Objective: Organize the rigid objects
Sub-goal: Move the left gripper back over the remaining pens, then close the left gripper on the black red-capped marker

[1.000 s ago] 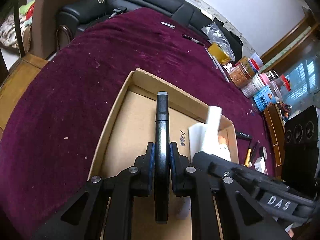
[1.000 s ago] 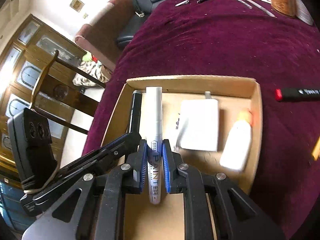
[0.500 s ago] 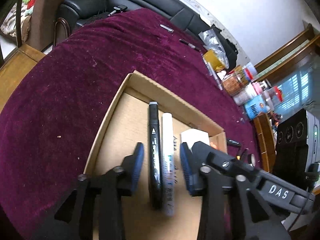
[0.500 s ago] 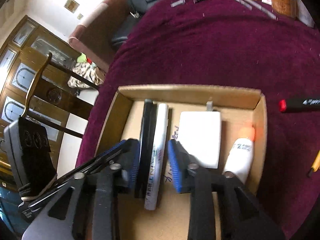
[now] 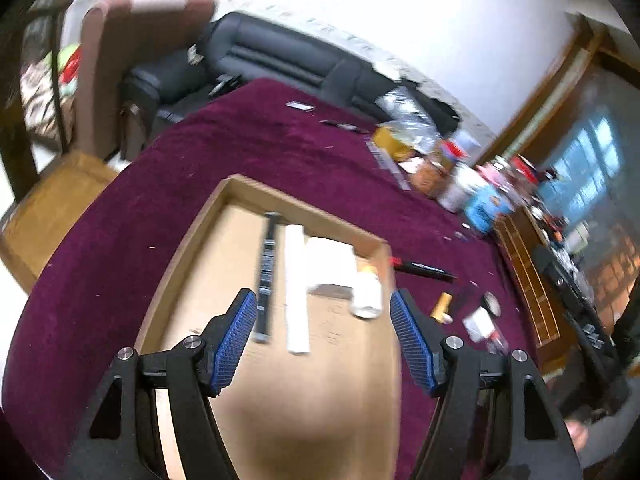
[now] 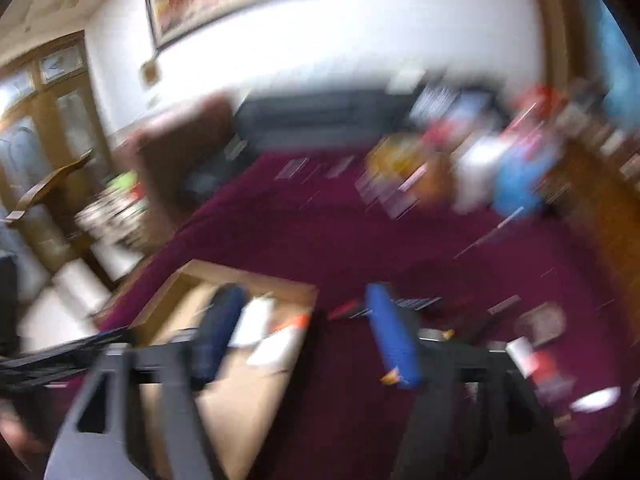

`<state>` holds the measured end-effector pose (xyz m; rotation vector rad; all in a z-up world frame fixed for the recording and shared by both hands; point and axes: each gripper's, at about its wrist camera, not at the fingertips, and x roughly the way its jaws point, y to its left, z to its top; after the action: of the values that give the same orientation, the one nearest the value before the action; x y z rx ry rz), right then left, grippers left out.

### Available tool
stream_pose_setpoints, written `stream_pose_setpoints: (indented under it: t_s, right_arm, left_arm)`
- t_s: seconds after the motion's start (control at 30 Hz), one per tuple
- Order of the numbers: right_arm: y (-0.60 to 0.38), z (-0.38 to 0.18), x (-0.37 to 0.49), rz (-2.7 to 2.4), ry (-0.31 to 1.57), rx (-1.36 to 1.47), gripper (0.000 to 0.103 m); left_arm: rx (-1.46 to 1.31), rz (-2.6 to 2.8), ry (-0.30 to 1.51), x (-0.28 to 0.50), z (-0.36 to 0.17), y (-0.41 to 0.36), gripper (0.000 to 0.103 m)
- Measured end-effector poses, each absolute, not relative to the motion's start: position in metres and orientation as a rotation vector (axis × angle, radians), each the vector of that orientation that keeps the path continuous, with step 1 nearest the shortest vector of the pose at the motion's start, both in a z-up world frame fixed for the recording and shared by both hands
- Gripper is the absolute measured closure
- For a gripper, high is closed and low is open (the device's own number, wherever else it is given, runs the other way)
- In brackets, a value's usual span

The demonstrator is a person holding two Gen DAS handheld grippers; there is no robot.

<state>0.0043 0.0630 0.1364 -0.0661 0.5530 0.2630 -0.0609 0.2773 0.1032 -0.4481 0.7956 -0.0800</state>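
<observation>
Left gripper point(image 5: 323, 336) stood spread above the near end of the cardboard box point(image 5: 188, 248), its jaws having just been opening, nothing between the blue pads point(image 5: 236, 340). Right gripper point(image 6: 306, 336) likewise spread, jaws having just been opening, nothing pinched; its view was heavily motion-blurred.

Inside the box, on the floor: black marker point(image 5: 267, 276) and white paint marker point(image 5: 296, 288) lying side by side, lengthwise, just apart. Beside them a white flat block point(image 5: 330, 258), then a small white bottle with orange cap point(image 5: 366, 290) against the right wall.

On the maroon tablecloth point(image 5: 160, 184), right of the box: a black marker with red end point(image 5: 420, 267), a short yellow item point(image 5: 442, 306), a few small bits too blurred to name.

Farther off along the table's far edge: a pen point(image 5: 344, 125), a tape roll point(image 5: 394, 142), jars and containers point(image 5: 460, 176). Beyond, a black sofa point(image 5: 280, 60).
</observation>
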Motion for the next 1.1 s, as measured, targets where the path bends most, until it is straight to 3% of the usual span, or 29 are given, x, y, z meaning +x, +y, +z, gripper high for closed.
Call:
stream_pose_setpoints:
  t_s: [0.07,0.1,0.23,0.67,0.97,1.1]
  right_arm:
    - [0.035,0.141,-0.017,0.153,0.392,-0.118,0.0]
    - [0.022,0.138,-0.02,0.13,0.38,-0.141,0.0]
    - [-0.046,0.114,0.008,0.06,0.645,-0.04,0.0]
    - [-0.192,0.06,0.029,-0.154,0.605,0.212,0.0]
    - [-0.204,0.053,0.029,-0.068,0.658,0.31,0.0]
    - [-0.208,0.05,0.029,-0.059,0.672,0.341,0.0]
  left_arm:
    - [-0.416,-0.125,0.78,-0.066,0.113,0.252,0.037]
    - [-0.406,-0.14,0.779,-0.067,0.115,0.244,0.037]
    - [-0.339,-0.2,0.812,-0.065,0.113,0.201,0.037]
    - [-0.154,-0.246,1.026,-0.006,0.063,0.085,0.038]
    - [0.09,-0.296,0.986,0.086,0.056,0.049,0.038]
    - [0.229,-0.36,1.058,0.114,0.04,0.05,0.038]
